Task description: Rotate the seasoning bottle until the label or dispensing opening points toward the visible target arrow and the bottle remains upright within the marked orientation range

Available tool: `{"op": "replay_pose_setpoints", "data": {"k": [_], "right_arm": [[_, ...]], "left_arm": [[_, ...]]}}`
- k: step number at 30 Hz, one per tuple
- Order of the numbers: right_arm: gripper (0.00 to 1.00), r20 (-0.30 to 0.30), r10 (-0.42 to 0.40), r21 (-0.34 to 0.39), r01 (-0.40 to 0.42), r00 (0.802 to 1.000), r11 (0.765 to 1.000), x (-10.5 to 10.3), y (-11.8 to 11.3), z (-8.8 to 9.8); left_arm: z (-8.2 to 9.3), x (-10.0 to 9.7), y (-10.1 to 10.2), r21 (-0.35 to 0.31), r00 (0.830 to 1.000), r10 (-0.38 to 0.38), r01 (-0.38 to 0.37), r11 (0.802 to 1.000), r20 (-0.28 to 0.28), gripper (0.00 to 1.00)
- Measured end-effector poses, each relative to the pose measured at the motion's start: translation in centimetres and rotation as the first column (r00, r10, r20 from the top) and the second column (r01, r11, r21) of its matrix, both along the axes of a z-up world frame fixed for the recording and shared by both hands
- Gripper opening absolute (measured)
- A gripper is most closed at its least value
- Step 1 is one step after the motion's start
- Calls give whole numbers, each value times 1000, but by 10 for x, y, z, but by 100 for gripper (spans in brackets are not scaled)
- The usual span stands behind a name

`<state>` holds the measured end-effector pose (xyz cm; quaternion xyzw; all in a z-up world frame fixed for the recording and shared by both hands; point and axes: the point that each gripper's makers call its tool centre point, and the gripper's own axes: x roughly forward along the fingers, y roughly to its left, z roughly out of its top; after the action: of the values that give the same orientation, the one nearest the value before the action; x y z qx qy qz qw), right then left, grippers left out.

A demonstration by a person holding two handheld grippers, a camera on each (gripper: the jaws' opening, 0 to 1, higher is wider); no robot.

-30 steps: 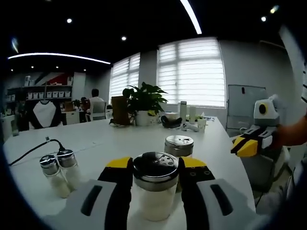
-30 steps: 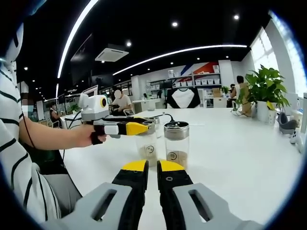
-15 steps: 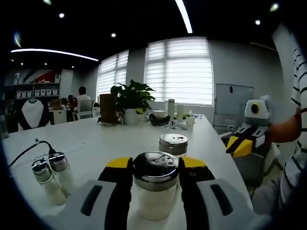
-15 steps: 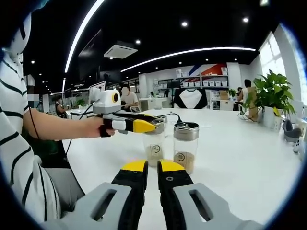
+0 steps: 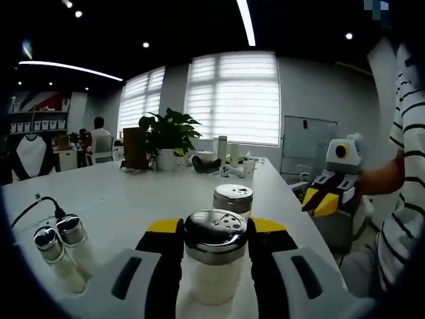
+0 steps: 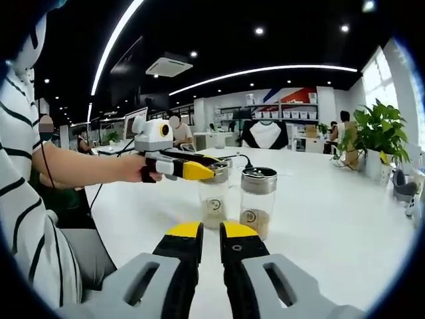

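Gripping the seasoning bottle [image 5: 216, 256] between its yellow-tipped jaws, your left gripper [image 5: 216, 242] has it clamped just under the metal shaker lid, and the bottle stands upright on the white table [image 5: 126, 199]. It's a clear glass jar with pale powder inside and holes showing in the top of the lid. From the right gripper view you can see the same bottle [image 6: 214, 196] with the left gripper [image 6: 199, 171] reaching in from the left, your hand [image 6: 147, 169] wrapped round its handle.

Just behind the held one in the left gripper view sits a second shaker bottle [image 5: 232, 199], close but I can't tell if they touch. In the right gripper view that one [image 6: 257, 199] stands just to the right of the held bottle, with brownish stuff in the bottom and a small round label facing the camera.

Your right gripper [image 6: 204, 234] has its jaws pressed together with nothing between them, hovering above the table short of both bottles. It also shows off at the right side of the left gripper view [image 5: 321, 199].

Two small shakers [image 5: 60, 242] stand side by side at the left, next to a black cable [image 5: 30, 207]. A potted plant [image 5: 166, 136] sits further back on the table.
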<state>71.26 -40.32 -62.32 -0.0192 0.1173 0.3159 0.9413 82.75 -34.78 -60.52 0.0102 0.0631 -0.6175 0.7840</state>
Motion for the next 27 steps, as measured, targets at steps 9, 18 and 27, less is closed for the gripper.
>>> {"op": "replay_pose_setpoints", "data": {"k": [9, 18, 27], "right_arm": [[10, -8, -2, -3, 2, 1000, 1000, 2, 1, -1], [9, -10, 2, 10, -2, 1000, 1000, -1, 2, 0], [9, -14, -6, 52, 7, 1000, 999, 1, 5, 1]], "left_arm": [[-1, -2, 0, -27, 994, -104, 103, 994, -18, 40], [-2, -3, 0, -45, 988, -151, 149, 988, -35, 40], [-3, 0, 4, -33, 997, -60, 59, 998, -46, 43]]}}
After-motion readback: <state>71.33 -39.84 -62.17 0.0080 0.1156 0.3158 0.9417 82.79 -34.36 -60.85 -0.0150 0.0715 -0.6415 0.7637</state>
